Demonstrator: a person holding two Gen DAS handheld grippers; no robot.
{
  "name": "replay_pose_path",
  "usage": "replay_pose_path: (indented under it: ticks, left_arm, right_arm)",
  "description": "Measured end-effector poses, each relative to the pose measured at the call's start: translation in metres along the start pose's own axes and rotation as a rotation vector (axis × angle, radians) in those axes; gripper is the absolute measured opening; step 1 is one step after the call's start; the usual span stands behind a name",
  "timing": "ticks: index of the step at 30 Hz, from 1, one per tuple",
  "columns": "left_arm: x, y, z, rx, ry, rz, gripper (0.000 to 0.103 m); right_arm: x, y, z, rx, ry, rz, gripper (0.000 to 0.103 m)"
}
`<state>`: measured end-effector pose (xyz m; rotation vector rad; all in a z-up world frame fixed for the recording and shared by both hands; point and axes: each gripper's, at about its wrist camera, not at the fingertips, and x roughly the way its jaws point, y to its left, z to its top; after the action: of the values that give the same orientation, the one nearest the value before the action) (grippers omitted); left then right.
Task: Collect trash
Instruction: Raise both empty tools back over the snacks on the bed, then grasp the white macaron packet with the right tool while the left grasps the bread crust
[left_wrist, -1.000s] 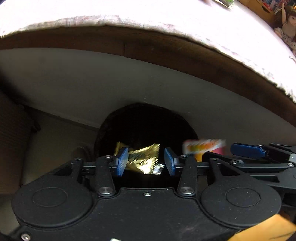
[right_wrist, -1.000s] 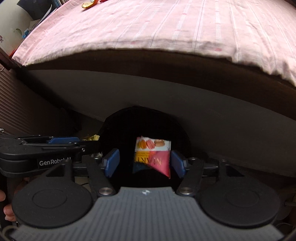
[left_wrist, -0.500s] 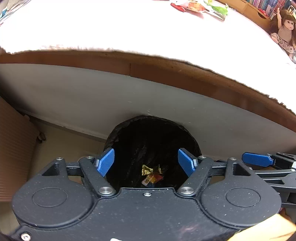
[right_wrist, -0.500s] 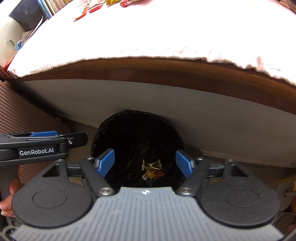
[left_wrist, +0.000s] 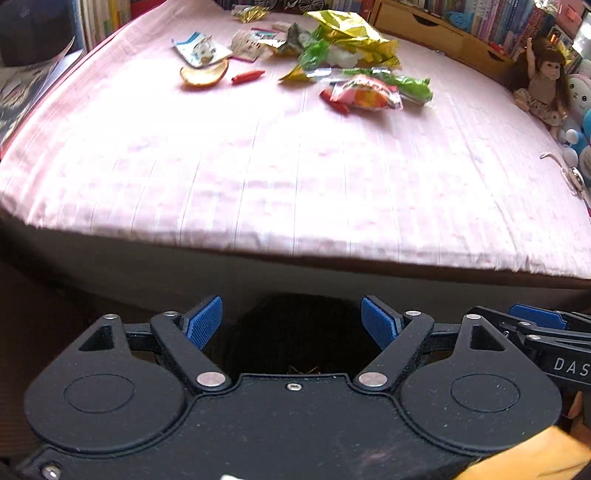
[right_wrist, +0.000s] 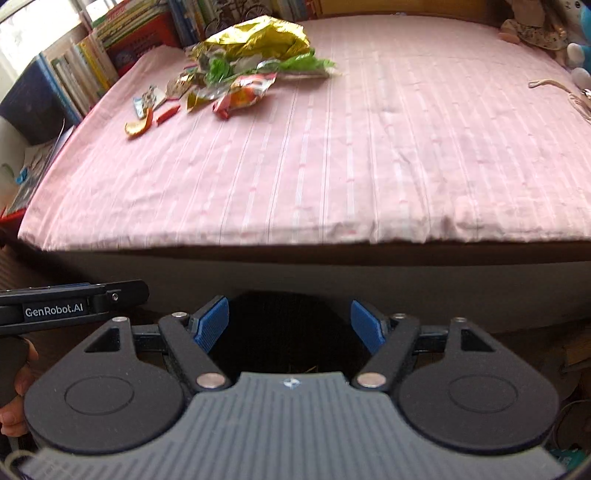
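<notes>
Lying in a loose heap at the far end of the bed (left_wrist: 295, 177), the trash will be nearly weightless and crackly — a big crumpled gold foil bag (left_wrist: 351, 35), green wrappers (left_wrist: 402, 83), an orange-and-red snack packet (left_wrist: 364, 96), a small red wrapper (left_wrist: 248, 76), a curl of orange peel (left_wrist: 203, 75) and a white-and-blue packet (left_wrist: 197, 50). Film like this slides and springs back, so my guess is that a pinch on a crumpled ridge or a sealed end will hold better than a flat face; the peel is stiffer and could be taken across its rim. Both tools are empty: the left gripper (left_wrist: 293, 323) has just been opening and stands wide with nothing between its blue pads, and the right gripper (right_wrist: 290, 325) is likewise spread wide and bare. Directly below them, against the bed's side, sits the black bin (right_wrist: 284, 325), with a glint of gold wrapper (left_wrist: 303, 369) at its bottom. Between bin and heap the pink striped sheet is bare, so there is free room to reach across — though the mattress edge must be cleared first. A doll (left_wrist: 543, 81) and soft toys sit at the right, books (right_wrist: 122, 40) line the left, and a cord (right_wrist: 554, 84) lies near the toys, well apart from the trash.
</notes>
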<state>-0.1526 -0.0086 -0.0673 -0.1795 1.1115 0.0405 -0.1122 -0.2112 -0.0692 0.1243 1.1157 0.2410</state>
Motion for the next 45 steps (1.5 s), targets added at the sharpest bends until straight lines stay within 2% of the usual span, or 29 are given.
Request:
replay_pose_path:
  ticks: [5,10,19,24,27,37,45]
  left_arm:
    - [-0.011,-0.003,0.054,0.093,-0.061,-0.030,0.082]
    - [-0.009,0.010,0.113,0.151,-0.153,-0.048,0.087]
    - [0.038,0.049,0.178,0.147,-0.169,-0.012,0.088]
    - [0.073,0.077,0.197,0.138,-0.140,0.056,0.087]
    - [0.090,0.091,0.206,0.120,-0.125,0.071,0.087]
    - [0.125,0.100,0.218,0.102,-0.112,0.042,0.088]
    - [0.143,0.099,0.220,0.118,-0.109,0.059,0.088]
  right_arm:
    - [-0.025,0.003,0.040,0.079,-0.094,-0.046,0.082]
    - [-0.021,0.020,0.081,0.114,-0.182,-0.088,0.082]
    - [0.023,0.050,0.129,0.097,-0.171,-0.119,0.081]
    - [0.062,0.068,0.144,0.102,-0.152,-0.136,0.080]
    - [0.083,0.076,0.153,0.126,-0.147,-0.161,0.080]
    - [0.130,0.094,0.179,0.116,-0.127,-0.210,0.087]
    - [0.154,0.096,0.187,0.121,-0.105,-0.228,0.087]
